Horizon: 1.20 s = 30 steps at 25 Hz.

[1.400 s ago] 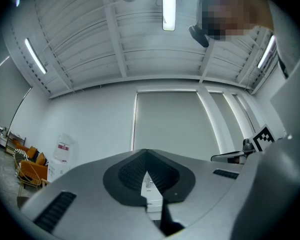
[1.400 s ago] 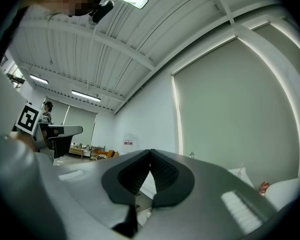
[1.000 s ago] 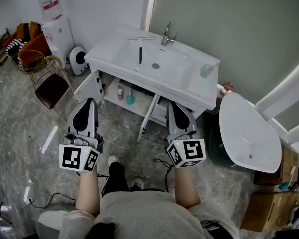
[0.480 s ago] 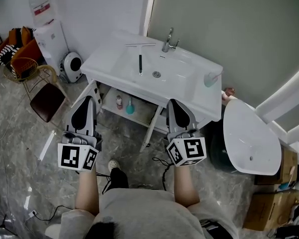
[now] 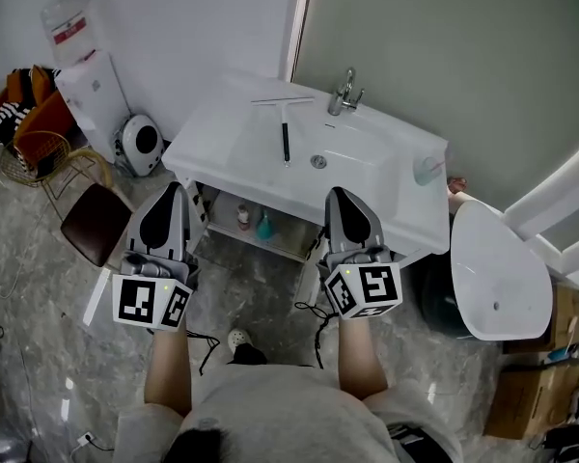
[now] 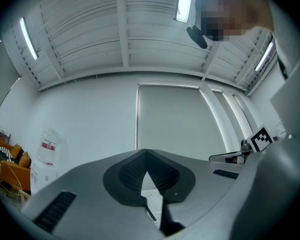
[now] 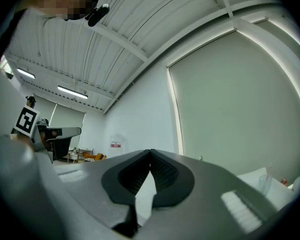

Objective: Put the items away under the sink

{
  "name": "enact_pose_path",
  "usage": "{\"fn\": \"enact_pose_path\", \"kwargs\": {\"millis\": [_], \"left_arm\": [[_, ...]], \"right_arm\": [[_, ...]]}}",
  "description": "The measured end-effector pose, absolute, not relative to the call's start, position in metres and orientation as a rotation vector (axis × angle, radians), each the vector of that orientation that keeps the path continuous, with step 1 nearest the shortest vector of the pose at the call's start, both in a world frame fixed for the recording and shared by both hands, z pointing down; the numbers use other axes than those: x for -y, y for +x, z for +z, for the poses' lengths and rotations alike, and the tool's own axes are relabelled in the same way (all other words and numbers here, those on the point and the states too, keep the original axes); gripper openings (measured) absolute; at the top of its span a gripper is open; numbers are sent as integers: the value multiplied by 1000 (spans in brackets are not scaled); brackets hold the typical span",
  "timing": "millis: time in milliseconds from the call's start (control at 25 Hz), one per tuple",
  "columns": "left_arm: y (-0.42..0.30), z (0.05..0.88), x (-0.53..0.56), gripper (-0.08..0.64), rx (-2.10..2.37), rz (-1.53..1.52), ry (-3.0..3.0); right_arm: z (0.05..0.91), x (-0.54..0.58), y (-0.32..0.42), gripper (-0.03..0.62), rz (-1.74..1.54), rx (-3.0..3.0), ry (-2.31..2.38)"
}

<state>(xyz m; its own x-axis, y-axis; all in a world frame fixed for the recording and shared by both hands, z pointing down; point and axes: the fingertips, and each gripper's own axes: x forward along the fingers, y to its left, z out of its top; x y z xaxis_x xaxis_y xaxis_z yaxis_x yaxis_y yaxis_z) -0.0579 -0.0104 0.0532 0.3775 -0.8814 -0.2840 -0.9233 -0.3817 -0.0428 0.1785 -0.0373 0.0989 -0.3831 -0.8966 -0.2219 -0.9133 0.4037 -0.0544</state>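
A squeegee (image 5: 285, 141) lies in the white sink (image 5: 367, 177), its dark handle pointing toward the near rim and its pale blade across the far edge, left of the chrome faucet (image 5: 344, 93). At the sink's right end a clear cup (image 5: 426, 170) stands on the counter. Below the basin the cabinet (image 5: 288, 244) is open, and on its shelf a small bottle (image 5: 242, 216) stands just left of a teal item (image 5: 264, 226).

Both grippers are held level in front of the vanity, well apart from each other and touching nothing. The left gripper (image 5: 175, 189) points at the left end of the cabinet; its own view shows the left gripper (image 6: 146, 153) with its ribbed pads meeting at the tips and nothing between them. The right gripper (image 5: 335, 193) points at the cabinet's right part; it too is closed and empty, as the right gripper (image 7: 150, 153) shows in its own view.

Far left, a water dispenser (image 5: 89, 80) stands against the wall with a round white appliance (image 5: 140, 144) beside it, and a dark-seated chair (image 5: 89, 222) nearer. To the right is a white oval fixture (image 5: 492, 263), with cardboard boxes (image 5: 526, 408) nearer.
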Motion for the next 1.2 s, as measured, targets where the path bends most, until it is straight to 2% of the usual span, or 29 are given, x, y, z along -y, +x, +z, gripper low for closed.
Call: {"fn": "enact_pose_path", "kwargs": {"millis": [560, 840, 1200], "left_arm": [[-124, 68, 97, -2, -1575, 326, -2516], [-128, 87, 131, -2, -1589, 327, -2557], [-142, 78, 205, -2, -1630, 330, -2501]], "right_arm": [[106, 112, 120, 11, 107, -2422, -1702], [115, 145, 118, 11, 87, -2429, -1731], [109, 241, 114, 11, 66, -2438, -1719]]}}
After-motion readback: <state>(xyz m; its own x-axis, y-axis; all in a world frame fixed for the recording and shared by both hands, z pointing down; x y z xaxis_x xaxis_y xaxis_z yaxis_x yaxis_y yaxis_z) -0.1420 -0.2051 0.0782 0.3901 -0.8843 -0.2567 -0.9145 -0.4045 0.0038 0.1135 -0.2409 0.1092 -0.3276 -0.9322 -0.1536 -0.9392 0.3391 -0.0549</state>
